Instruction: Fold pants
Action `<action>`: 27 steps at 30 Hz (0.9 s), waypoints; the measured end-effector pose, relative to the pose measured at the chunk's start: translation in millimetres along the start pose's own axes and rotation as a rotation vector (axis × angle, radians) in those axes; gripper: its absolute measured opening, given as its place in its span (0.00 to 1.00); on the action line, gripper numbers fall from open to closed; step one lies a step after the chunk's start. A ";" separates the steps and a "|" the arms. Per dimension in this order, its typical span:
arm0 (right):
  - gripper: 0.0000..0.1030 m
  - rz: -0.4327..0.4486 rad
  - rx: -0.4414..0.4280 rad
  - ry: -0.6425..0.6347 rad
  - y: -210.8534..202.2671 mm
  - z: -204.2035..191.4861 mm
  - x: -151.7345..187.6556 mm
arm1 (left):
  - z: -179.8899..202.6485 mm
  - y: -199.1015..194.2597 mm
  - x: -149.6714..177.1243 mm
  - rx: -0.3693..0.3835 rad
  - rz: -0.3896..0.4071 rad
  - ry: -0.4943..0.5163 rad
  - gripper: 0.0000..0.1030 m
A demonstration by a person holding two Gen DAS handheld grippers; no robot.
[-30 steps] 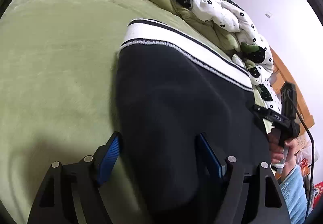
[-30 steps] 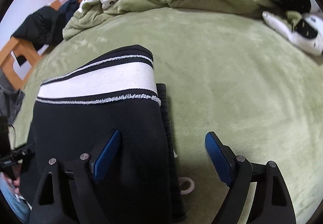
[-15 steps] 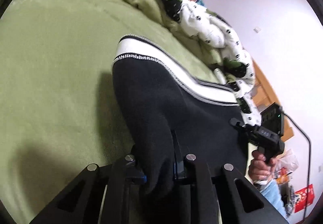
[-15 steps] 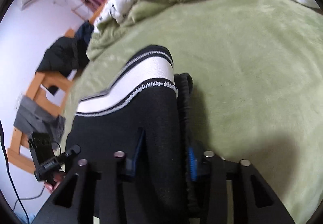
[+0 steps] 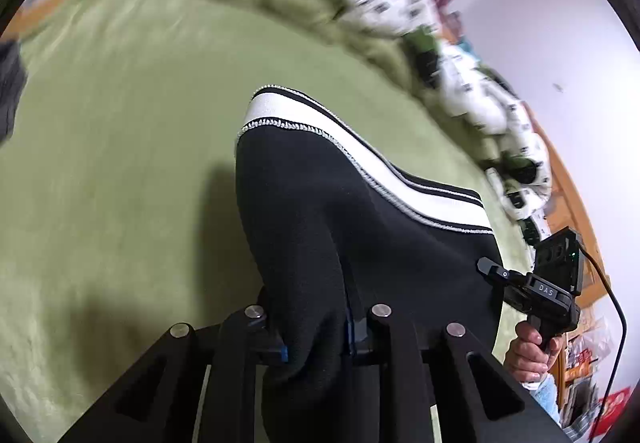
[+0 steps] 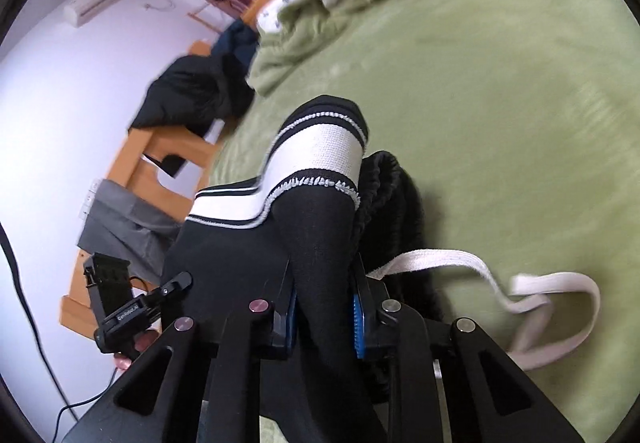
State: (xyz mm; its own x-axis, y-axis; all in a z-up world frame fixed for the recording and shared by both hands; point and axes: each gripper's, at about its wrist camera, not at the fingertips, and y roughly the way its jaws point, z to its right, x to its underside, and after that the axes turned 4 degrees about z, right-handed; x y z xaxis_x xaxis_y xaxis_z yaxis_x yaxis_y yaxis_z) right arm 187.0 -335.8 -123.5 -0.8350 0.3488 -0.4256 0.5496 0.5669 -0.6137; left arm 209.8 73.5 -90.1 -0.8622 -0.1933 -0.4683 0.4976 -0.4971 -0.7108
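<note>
Black pants with a white striped band hang lifted above the green bed cover. My left gripper pinches a bunch of the black fabric; its jaws are easing open a little, pads still on the cloth. In the right wrist view my right gripper is closing on another fold of the pants, pads pressed to it. A white drawstring trails onto the cover to the right. Each view shows the other gripper held in a hand.
A rumpled white patterned quilt and bunched green blanket lie at the far end of the bed. The wooden bed frame carries dark clothes and a grey cloth.
Both grippers went from open around the flat pants to shut on the fabric, then raised it off the bed and swung sideways. The drawstring has come into the right wrist view.
</note>
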 end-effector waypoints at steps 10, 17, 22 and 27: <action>0.54 0.091 0.407 -0.333 -7.4 -29.2 10.3 | -8.3 -12.1 11.7 -0.095 0.075 0.022 0.49; 0.54 0.280 0.323 -0.461 -37.6 -75.6 -7.6 | 14.7 -24.4 -20.9 -0.031 0.174 0.071 0.55; 0.54 0.182 0.321 -0.528 17.9 -75.7 -22.7 | 35.7 21.3 -45.5 -0.049 0.183 0.169 0.60; 0.63 0.165 0.416 -0.475 54.9 -35.9 -28.1 | 20.3 91.9 -40.6 -0.226 0.115 0.164 0.62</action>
State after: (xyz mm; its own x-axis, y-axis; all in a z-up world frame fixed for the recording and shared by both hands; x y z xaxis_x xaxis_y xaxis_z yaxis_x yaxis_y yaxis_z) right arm 239.6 -287.6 -121.3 -0.6882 -0.0158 -0.7254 0.7138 0.1647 -0.6807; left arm 288.6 18.5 -125.7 -0.7813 -0.0890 -0.6178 0.6154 -0.2757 -0.7385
